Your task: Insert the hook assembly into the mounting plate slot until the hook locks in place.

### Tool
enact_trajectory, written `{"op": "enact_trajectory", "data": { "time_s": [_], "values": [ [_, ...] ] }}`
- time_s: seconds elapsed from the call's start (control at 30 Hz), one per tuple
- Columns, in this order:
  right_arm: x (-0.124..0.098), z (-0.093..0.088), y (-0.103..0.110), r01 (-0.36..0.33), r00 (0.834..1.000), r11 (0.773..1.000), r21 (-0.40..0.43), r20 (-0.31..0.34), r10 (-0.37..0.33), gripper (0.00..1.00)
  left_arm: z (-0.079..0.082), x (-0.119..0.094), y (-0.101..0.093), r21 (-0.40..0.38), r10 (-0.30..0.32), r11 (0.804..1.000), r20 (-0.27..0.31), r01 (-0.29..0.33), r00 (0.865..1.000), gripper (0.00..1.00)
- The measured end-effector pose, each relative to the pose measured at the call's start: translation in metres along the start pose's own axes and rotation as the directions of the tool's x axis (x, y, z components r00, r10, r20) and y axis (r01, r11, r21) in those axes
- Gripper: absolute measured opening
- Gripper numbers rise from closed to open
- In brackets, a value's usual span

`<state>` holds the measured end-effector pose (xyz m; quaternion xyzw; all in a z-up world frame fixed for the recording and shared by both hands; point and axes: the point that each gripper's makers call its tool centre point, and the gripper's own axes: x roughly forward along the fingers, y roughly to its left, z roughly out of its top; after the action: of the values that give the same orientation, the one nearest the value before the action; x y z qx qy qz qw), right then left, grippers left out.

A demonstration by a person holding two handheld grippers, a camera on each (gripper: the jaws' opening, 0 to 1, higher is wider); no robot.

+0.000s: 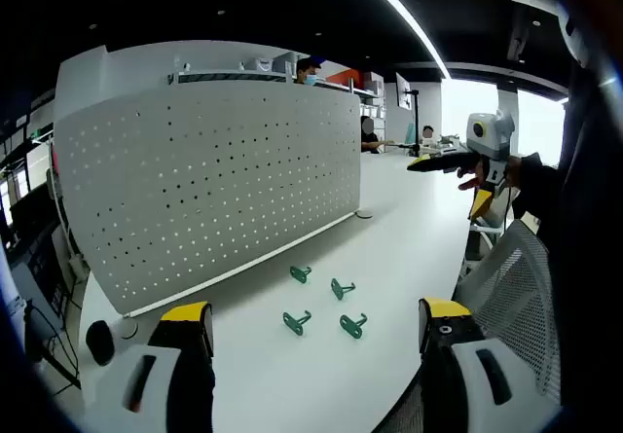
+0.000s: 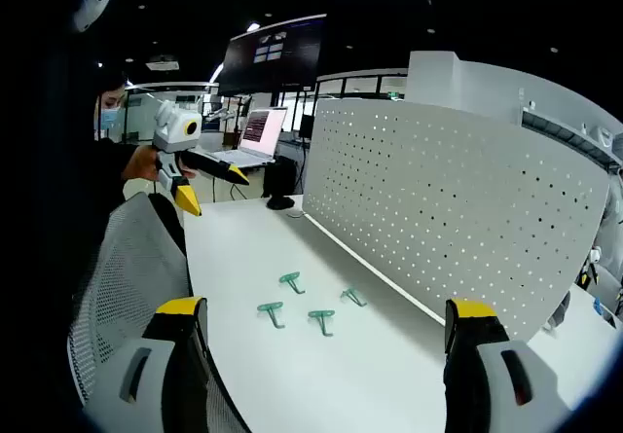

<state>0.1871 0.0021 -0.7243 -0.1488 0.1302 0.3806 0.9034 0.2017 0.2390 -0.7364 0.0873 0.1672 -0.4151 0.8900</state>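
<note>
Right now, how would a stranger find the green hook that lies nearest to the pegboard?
Find the white perforated pegboard standing on the white table. Four green hooks lie before it. The wanted hook lies closest to the board's bottom edge; the other three lie farther out.

Four small green hooks are lying loose on the white tabletop, ahead of and between the left gripper's (image 1: 316, 331) spread jaws: one (image 1: 301, 273) nearest the board, one (image 1: 342, 288) beside it, and two (image 1: 297, 321) (image 1: 353, 325) closer to the jaws. None is touching another. The white perforated mounting plate (image 1: 214, 185) is standing upright beyond them, its holes all unfilled, running along the table's far side.
</note>
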Motion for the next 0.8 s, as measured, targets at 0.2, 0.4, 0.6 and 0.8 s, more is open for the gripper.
{"op": "enact_trajectory", "data": {
  "time_s": [0.2,0.4,0.6,0.8],
  "values": [
    [0.001,0.001,0.002,-0.009,1.0,1.0,-0.008,-0.003,0.009,0.99,0.0,-0.001,0.001,-0.001,0.006,1.0,0.0,-0.006,1.0,0.88],
    [0.002,-0.002,0.002,-0.011,1.0,1.0,-0.009,-0.01,0.011,0.99,0.0,-0.002,0.001,-0.002,0.01,1.0,0.002,-0.01,1.0,0.88],
    [0.002,-0.001,0.007,-0.009,1.0,1.0,-0.009,-0.013,0.009,0.99,-0.001,-0.002,-0.001,-0.002,0.004,1.0,0.0,-0.004,1.0,0.88],
    [0.0,0.002,0.009,0.0,1.0,1.0,-0.008,-0.01,0.0,0.98,0.002,-0.001,-0.001,0.004,-0.001,1.0,0.003,0.001,1.0,0.87]
  ]
}}
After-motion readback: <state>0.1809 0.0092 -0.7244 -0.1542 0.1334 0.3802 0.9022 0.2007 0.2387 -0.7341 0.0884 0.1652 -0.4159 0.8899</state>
